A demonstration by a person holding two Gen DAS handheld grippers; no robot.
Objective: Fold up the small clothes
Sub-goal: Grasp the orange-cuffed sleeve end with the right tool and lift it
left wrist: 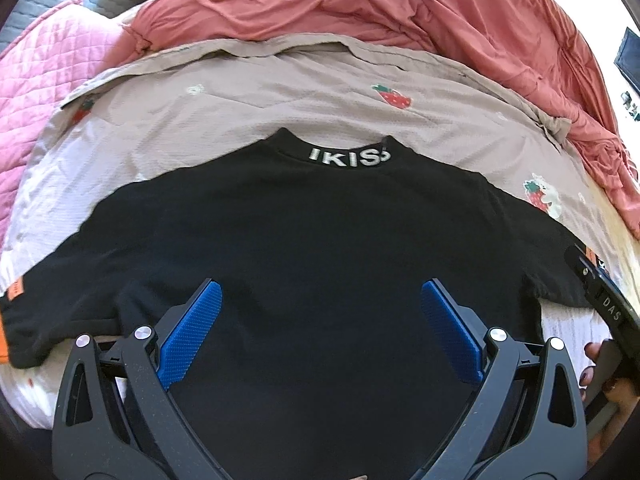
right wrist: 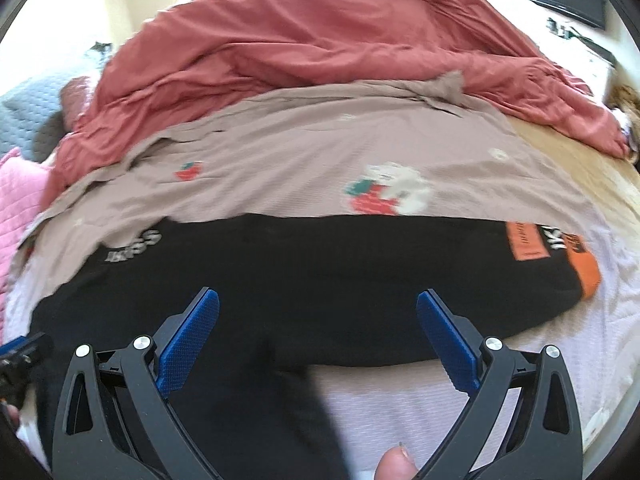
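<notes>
Black shirt [left wrist: 304, 248] lies spread flat on the bed [left wrist: 568, 328], unfolded.
Left claw [left wrist: 320, 328] and right claw [right wrist: 318, 336] hover wide, empty; folding looks unstarted.

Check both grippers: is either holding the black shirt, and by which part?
Nothing is held. The left gripper and right gripper both stand open above the black shirt, which lies flat on the strawberry-print cloth, with no fabric between the blue pads.
</notes>
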